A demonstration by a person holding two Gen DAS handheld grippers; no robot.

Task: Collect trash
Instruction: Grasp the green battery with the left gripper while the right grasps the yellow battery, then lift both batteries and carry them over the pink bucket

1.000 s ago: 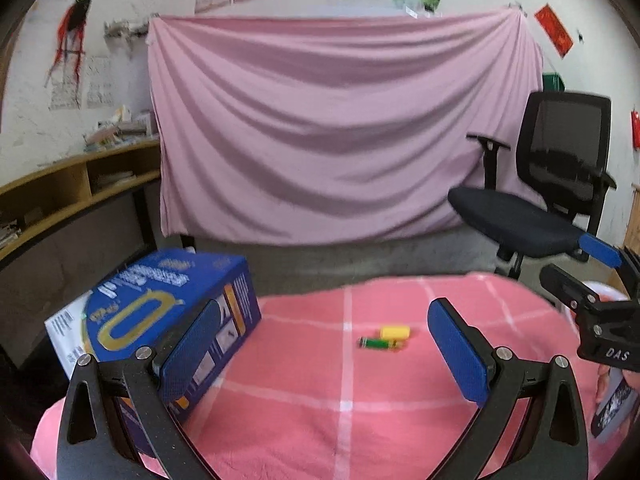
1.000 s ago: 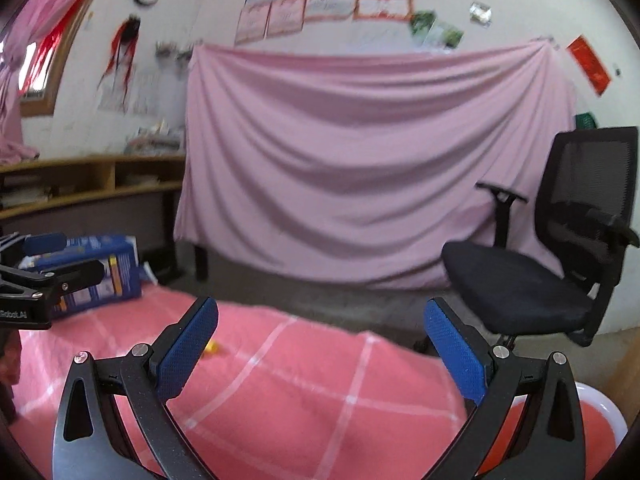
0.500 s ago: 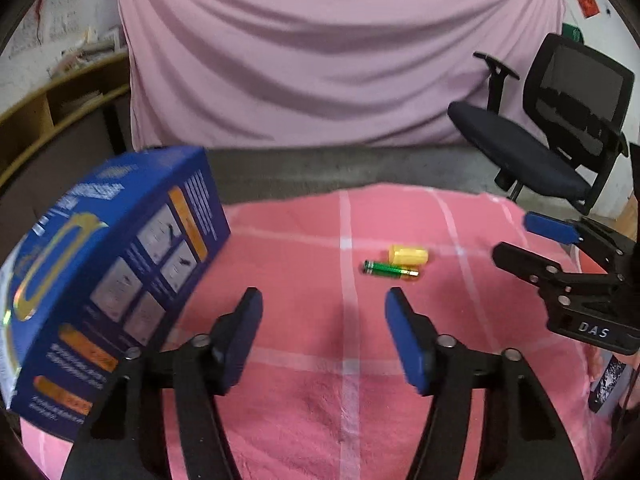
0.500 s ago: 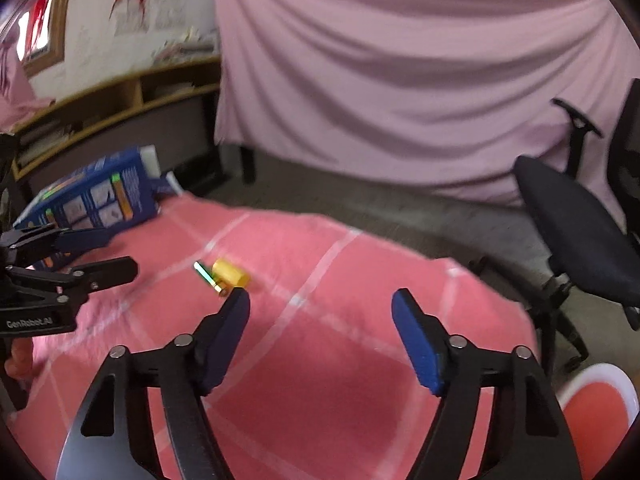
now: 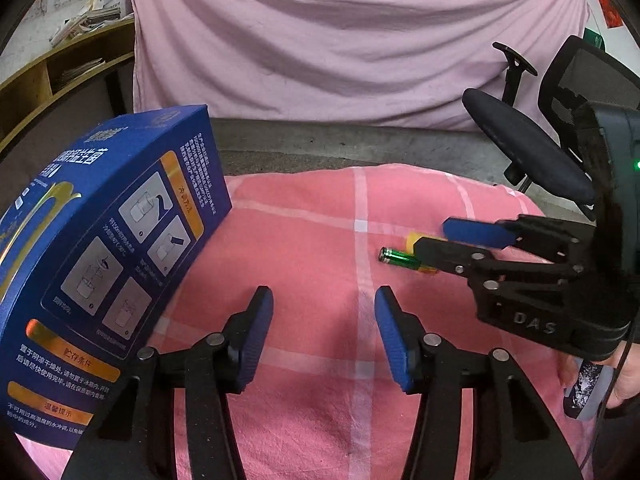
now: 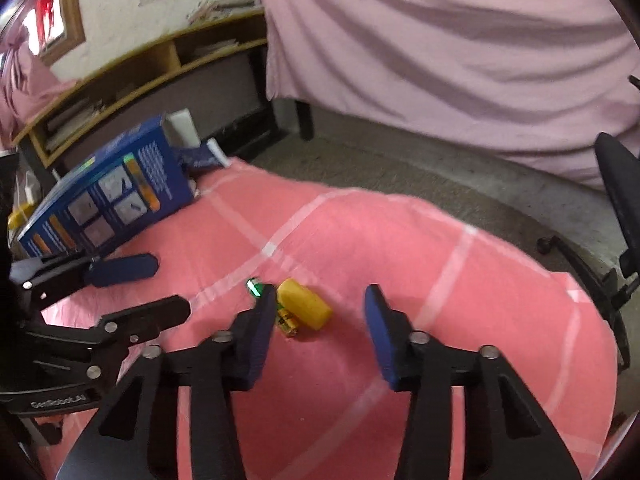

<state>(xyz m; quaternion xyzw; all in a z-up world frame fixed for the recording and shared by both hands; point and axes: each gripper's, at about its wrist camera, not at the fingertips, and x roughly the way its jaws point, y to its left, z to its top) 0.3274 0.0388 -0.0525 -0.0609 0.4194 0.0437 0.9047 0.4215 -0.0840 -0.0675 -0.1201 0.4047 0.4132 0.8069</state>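
Left gripper (image 5: 324, 328): nearest in the left wrist view, jaws parted wide, nothing between the blue pads, hovering over the pink checked cloth (image 5: 304, 240); seen from the right wrist view at the left edge (image 6: 158, 286), low over the cloth beside the box.
Right gripper (image 6: 320, 324): jaws parted wide around the two small items, not closed on either; left pad partly covering the battery, right pad clear of the yellow piece; whether the tips touch the cloth cannot be told. In the left wrist view, reaching in from the right (image 5: 430, 238).
Green battery (image 5: 398, 258): lying flat on the cloth near mid-table, metal cap toward the left; in the right wrist view (image 6: 288, 318) just inside the left pad, gold end nearest.
Yellow cylinder (image 6: 306, 306): lying on its side, touching the battery on its far right side, between the right gripper's pads; mostly hidden behind the right gripper's fingers in the left wrist view (image 5: 412, 239).
Blue box (image 5: 100, 256): large carton with printed panels, tilted, at the left edge of the cloth, well apart from the battery; flaps open at its far end in the right wrist view (image 6: 116, 184).
Office chair (image 5: 532, 144): black, far right, beyond the table.
Pink sheet (image 5: 340, 40): hanging across the far wall.
Wooden shelf (image 6: 140, 68): far left, papers stacked inside.
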